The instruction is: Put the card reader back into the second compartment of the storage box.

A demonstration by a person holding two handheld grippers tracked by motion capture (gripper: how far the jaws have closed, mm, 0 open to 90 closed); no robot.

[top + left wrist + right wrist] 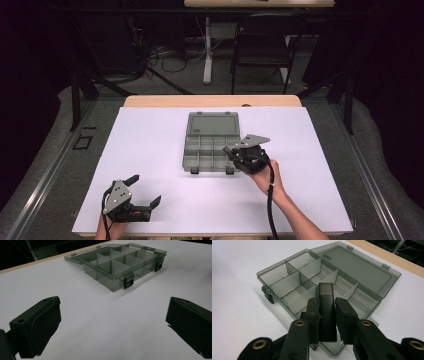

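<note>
Your right claw (327, 315) is clenched on a dark flat block (326, 312), held over the near right compartments of the open organizer box (211, 142). Your left claw (142, 192) is spread wide, holding nothing, low over the white worktop (150, 150), well apart from the box.

Your forearms come in bare, no sleeves. Each gripper is matte black: the left gripper (143, 191), lower left of the high view, and the right gripper (231, 152), at centre, both carry a grey three-cornered plate and a black cable. Brass-ringed holes dot the right one's arms.
</note>
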